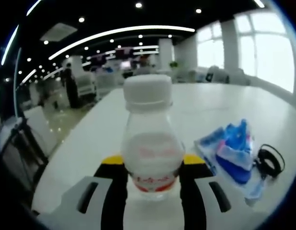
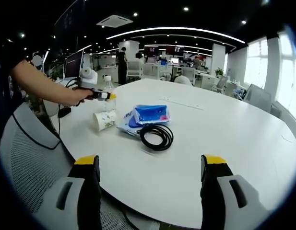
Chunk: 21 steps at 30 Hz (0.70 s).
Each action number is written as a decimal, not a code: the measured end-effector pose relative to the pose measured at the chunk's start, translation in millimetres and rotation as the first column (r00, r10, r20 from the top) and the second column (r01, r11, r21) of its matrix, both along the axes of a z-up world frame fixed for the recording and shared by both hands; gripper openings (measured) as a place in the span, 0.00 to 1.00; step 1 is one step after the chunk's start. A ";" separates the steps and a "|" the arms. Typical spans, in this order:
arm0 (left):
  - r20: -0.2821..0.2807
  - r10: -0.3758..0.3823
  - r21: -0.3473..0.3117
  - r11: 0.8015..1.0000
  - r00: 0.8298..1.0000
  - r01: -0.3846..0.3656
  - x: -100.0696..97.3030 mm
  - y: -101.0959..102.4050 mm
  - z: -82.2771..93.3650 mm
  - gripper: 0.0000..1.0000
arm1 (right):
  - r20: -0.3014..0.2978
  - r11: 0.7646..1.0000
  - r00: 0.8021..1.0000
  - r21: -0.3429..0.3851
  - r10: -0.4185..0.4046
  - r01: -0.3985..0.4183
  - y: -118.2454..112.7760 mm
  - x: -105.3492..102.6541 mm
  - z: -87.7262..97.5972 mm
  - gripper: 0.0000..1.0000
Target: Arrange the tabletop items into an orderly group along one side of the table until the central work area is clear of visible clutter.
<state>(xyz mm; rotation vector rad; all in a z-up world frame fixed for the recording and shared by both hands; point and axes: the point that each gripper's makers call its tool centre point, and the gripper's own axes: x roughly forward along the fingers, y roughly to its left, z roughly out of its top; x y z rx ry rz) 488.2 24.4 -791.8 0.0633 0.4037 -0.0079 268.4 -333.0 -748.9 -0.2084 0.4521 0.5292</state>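
1. The left hand-held gripper (image 1: 152,179) pinches a small clear bottle (image 1: 150,143) with a white cap, its jaws pressed against either side of the bottle's lower body. In the right gripper view this same left hand-held gripper (image 2: 105,95) sits far ahead and to the left, near the bench (image 2: 224,134) edge, carried by a person's arm (image 2: 40,84).
2. Just below it in that view lies a paper cup (image 2: 104,120) on its side (whether it touches the pack next to it I cannot tell).
3. Next along is a blue-and-white wipes pack (image 2: 147,116), seen also ahead-right of the left jaws (image 1: 231,153).
4. Touching the pack's near edge lies a coiled black cable (image 2: 156,135).
5. The right hand-held gripper (image 2: 150,184) is spread wide and carries nothing, well back from the cluster.
6. Judged from this, the task is at an early to middle stage: cup, pack and cable already lie close together toward one side, but loosely, and the bottle is not yet set down among them.
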 end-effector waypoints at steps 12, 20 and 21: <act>-0.008 0.029 0.014 0.999 1.000 -0.029 0.1 -0.5 0.3 0.39 | -0.001 1.000 1.000 -0.002 0.002 -0.002 -1.9 0.5 0.6 0.86; -0.004 0.058 0.012 0.998 0.998 -0.058 0.5 -2.2 3.5 0.40 | -0.002 1.000 1.000 -0.003 0.005 -0.005 -3.1 2.0 2.3 0.86; -0.003 0.058 0.014 0.998 0.998 -0.058 0.7 -2.2 3.9 0.40 | -0.002 1.000 1.000 -0.002 0.005 -0.005 -3.1 2.1 2.5 0.86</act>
